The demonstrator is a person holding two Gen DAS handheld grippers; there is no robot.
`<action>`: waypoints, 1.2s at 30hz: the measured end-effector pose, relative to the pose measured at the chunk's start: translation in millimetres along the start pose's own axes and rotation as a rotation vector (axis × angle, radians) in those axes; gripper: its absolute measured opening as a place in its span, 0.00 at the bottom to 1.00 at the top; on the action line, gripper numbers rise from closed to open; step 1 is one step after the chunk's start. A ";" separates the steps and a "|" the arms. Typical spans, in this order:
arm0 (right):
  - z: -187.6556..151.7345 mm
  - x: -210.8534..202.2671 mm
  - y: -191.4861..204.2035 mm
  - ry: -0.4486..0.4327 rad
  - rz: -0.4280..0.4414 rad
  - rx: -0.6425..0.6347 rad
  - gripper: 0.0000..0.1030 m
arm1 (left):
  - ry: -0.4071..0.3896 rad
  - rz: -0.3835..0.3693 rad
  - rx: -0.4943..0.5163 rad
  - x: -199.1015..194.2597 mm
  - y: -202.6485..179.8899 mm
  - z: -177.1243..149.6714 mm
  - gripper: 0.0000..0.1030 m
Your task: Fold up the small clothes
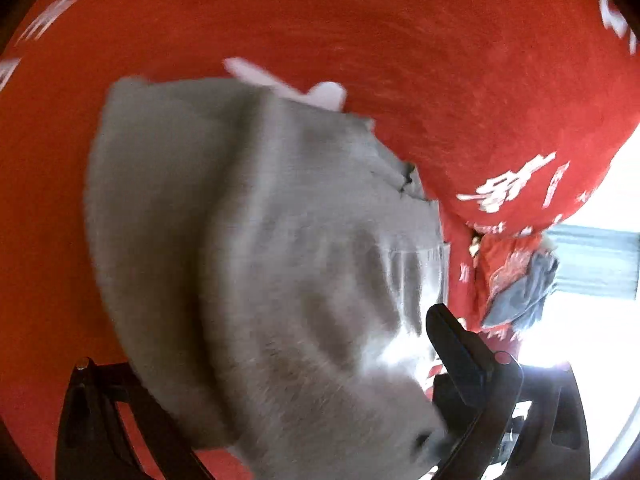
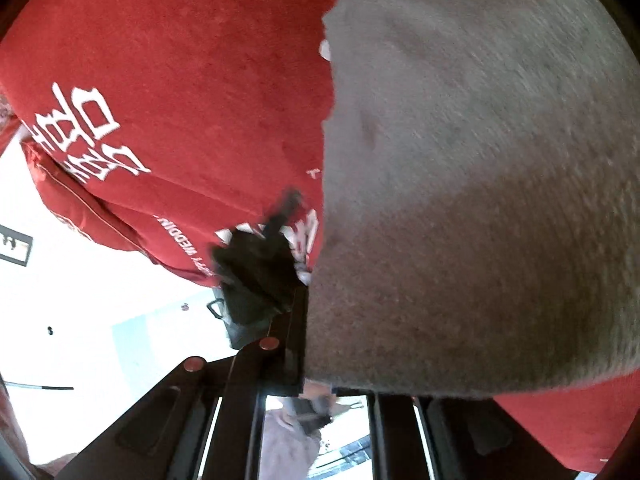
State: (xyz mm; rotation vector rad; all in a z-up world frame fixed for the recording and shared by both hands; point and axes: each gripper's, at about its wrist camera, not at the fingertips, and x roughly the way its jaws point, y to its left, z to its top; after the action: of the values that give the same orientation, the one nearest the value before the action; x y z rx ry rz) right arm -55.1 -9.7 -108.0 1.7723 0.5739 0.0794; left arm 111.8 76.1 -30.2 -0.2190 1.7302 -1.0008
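the red blanket (image 1: 360, 20) with white lettering covers the whole work surface, and the grey garment (image 1: 260, 220) lies across the middle of it, by far the biggest thing on it. the garment is partly raised and draped, with one thick layer humped over another, so the fold looks under way rather than finished: no flat, squared-off packet shows yet. what seems left is to lay the lifted part down, smooth it, and likely fold again. a small heap of red and blue-grey clothes (image 1: 520, 288) sits near the blanket's edge, so more pieces probably wait their turn.

the right gripper (image 2: 316, 392) has its jaws closed tight, and the garment's near edge runs straight into them, so it reads as pinching that edge; the cloth hangs over the fingers and fills most of the right wrist view.

the left gripper (image 1: 256, 396) is harder to judge. one finger (image 1: 456, 344) stands clear at the garment's right side, the other is buried under the cloth, which drapes down between them; with the blur i cannot tell whether the jaws are pressing on the fabric or standing open around it.
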 end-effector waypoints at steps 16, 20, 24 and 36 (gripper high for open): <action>8.5 -36.9 22.3 0.170 -0.426 -0.196 0.66 | -0.052 0.399 0.166 30.0 -44.3 -7.9 0.32; 37.0 -64.0 57.5 0.038 -0.606 -0.358 0.20 | -0.095 0.449 0.175 23.4 -50.2 -14.9 0.28; 73.0 -58.5 69.5 -0.041 -0.710 -0.455 0.07 | -0.151 0.475 0.164 16.1 -60.2 -19.1 0.26; 101.8 -37.7 50.1 0.086 -0.726 -0.530 0.02 | -0.254 0.472 0.307 10.2 -162.8 -30.3 0.24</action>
State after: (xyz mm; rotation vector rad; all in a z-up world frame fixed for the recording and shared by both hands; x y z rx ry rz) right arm -36.0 -124.7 -81.7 0.9807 1.1130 -0.1829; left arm 30.2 -16.9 80.2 0.2430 1.2924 -0.8290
